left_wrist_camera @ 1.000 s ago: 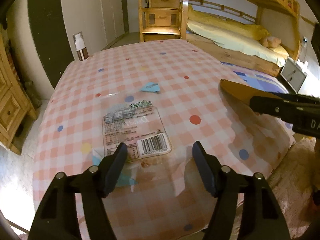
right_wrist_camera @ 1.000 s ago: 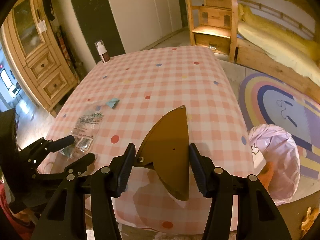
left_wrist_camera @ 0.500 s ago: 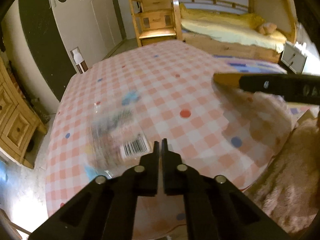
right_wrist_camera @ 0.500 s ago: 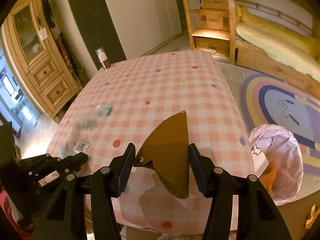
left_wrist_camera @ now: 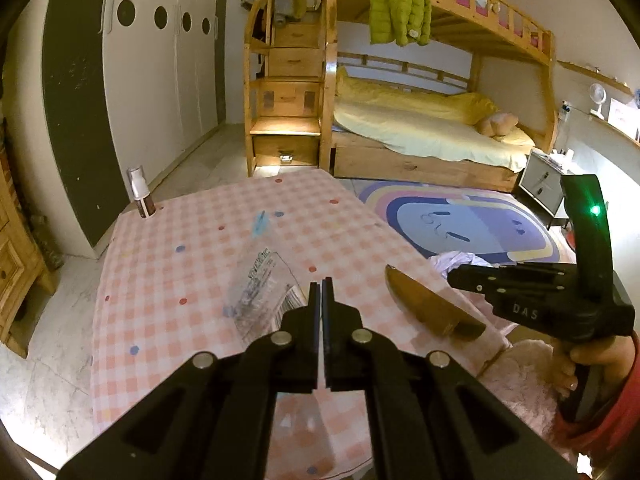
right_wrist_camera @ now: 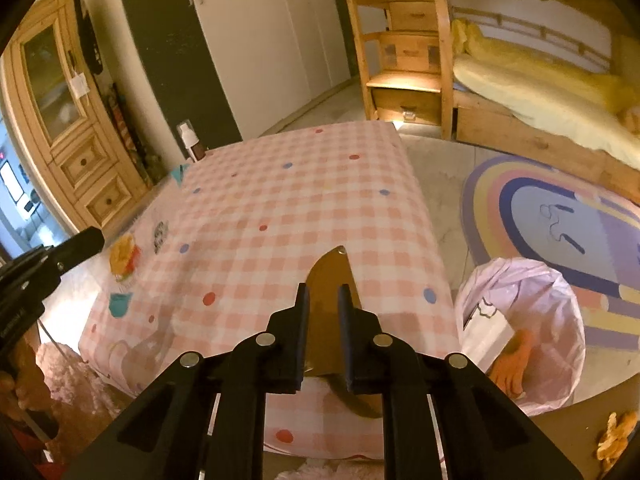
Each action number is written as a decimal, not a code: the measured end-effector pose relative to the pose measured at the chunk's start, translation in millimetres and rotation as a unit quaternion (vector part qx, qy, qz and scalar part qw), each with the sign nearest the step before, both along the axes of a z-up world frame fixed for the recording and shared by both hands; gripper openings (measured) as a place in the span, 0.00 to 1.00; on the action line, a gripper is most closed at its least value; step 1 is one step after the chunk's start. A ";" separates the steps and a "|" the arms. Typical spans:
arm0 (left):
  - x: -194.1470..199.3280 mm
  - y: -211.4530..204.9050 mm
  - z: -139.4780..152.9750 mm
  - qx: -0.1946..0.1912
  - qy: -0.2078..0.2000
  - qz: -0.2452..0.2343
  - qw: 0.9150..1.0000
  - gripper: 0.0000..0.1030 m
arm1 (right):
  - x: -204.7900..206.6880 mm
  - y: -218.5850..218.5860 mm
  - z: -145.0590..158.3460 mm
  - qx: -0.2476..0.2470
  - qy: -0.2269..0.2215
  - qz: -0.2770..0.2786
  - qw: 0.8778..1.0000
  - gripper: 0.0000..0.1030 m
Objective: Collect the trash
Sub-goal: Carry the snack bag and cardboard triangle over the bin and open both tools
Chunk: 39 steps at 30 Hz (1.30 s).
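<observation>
while pinched, wrapper (left_wrist_camera: 262,292) at hand-held gripper (left_wrist_camera: 321,292)

Warm, dim yellowish room light fills both fisheye views, brightest on the lit step (left_wrist_camera: 286,123) of the bunk bed stairs at twelve o'clock and the pale floor (left_wrist_camera: 38,392) at eight, with black vignetted corners, strongly bowed edges and slight motion blur on the checked tablecloth (right_wrist_camera: 280,200).

Worktop (left_wrist_camera: 168,280) under pink checked cloth, with a spray bottle (left_wrist_camera: 141,192) upright at its far corner. Behind stood a wooden bunk bed (left_wrist_camera: 420,128), green jacket (left_wrist_camera: 398,8) hanging; rainbow rug (left_wrist_camera: 460,220) on floor.
</observation>
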<state>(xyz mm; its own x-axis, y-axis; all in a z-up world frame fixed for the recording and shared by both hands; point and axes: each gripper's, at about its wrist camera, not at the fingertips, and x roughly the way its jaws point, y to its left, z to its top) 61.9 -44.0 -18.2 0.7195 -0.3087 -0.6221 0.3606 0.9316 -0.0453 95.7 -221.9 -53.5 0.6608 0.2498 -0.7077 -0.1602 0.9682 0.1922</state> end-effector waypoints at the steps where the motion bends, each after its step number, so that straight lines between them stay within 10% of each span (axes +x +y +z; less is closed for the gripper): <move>1: 1.6 2.1 -3.0 -0.003 0.005 0.003 1.000 0.00 | 0.1 -0.7 -0.4 0.002 0.001 0.001 1.000 0.17; 3: 2.0 6.9 -7.6 -0.010 0.014 0.009 1.000 0.00 | 1.6 -3.1 1.0 -0.002 0.001 -0.001 1.000 0.24; 5: 1.5 11.2 -8.3 -0.015 0.017 0.011 1.000 0.00 | 6.9 -2.4 -0.9 -0.015 0.014 0.005 1.000 0.57; 11: 1.5 28.4 -13.5 -0.032 0.021 0.021 0.999 0.00 | 21.9 19.5 -21.6 -0.067 0.071 0.032 0.995 0.65; 22: -3.3 46.9 -12.8 -0.054 0.021 0.024 0.998 0.00 | 22.5 50.7 -39.9 -0.159 0.101 0.055 0.981 0.52; 39: 15.8 -78.4 21.7 -0.042 -0.022 -0.124 0.991 0.00 | -5.9 -58.4 12.6 -0.042 -0.003 -0.077 0.996 0.52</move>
